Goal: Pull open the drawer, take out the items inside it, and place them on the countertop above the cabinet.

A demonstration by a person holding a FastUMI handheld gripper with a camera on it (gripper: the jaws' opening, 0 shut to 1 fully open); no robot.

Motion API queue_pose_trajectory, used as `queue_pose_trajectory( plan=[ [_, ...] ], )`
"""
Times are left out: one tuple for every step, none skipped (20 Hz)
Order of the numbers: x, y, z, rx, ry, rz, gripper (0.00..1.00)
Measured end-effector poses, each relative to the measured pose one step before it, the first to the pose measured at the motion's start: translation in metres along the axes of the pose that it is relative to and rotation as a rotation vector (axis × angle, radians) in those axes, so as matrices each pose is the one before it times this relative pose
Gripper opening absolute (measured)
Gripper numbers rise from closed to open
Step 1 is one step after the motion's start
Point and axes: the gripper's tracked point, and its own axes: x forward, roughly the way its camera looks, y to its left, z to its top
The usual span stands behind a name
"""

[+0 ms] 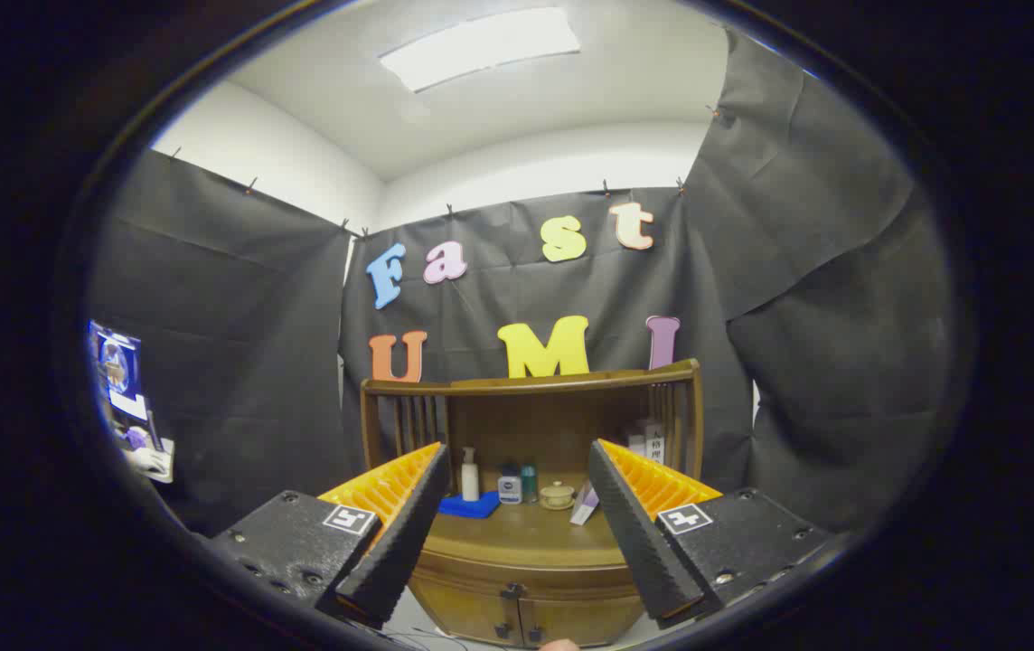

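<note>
A brown wooden cabinet with a railed back stands straight ahead, some way beyond my fingers. Its drawer front under the countertop looks closed, and two small doors with dark knobs sit below it. My gripper is open, with its two fingers spread wide and nothing between them; the cabinet top shows through the gap. On the countertop stand a white pump bottle, a small white jar, a teal bottle, a small lidded cup and a folded blue cloth.
A white carton leans on the countertop by the right finger, and pale boxes stand at the back right of the shelf. Black cloth walls close in the booth. A person's hand and a screen show far left.
</note>
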Motion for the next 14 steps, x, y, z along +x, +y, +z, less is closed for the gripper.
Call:
queue_pose_trajectory(
  plan=[
    [-0.00036, -0.00053, -0.00082, -0.00028, 0.00115, -0.00247, 0.98],
    [0.0, -0.00054, -0.00055, 0.00161, 0.00076, -0.00235, 0.98],
    [0.00059, 0.0005, -0.00128, 0.00711, -0.00282, 0.00219, 0.98],
    [0.00096, 0.00076, 0.00039, 0.00956, -0.00536, 0.00214, 0.98],
    [0.00283, 0.0009, -0.00204, 0.00678, -0.00269, 0.00029, 0.98],
    [0.00132, 0.00001, -0.00168, 0.00589, -0.00097, -0.00203, 0.98],
    [0.00193, -0.00061, -0.0046, 0.00401, 0.00161, -0.00267, 0.98],
    [0.00168, 0.00016, -0.00429, 0.00299, 0.00595, -0.00231, 0.98],
    [0.00131, -0.00016, -0.00631, 0.00263, 0.00823, -0.00074, 0.98],
    [0.00179, -0.00016, -0.0059, 0.004, 0.00525, -0.00255, 0.98],
    [0.0025, -0.00015, -0.00561, 0.00088, 0.00217, -0.0022, 0.98],
    [0.0036, -0.00064, -0.00571, -0.00391, -0.00053, -0.00313, 0.98],
    [0.00613, -0.002, -0.00812, -0.00789, 0.00218, -0.00488, 0.98],
    [0.00552, -0.00187, -0.00924, -0.00735, 0.00465, -0.00467, 0.98]
  ],
)
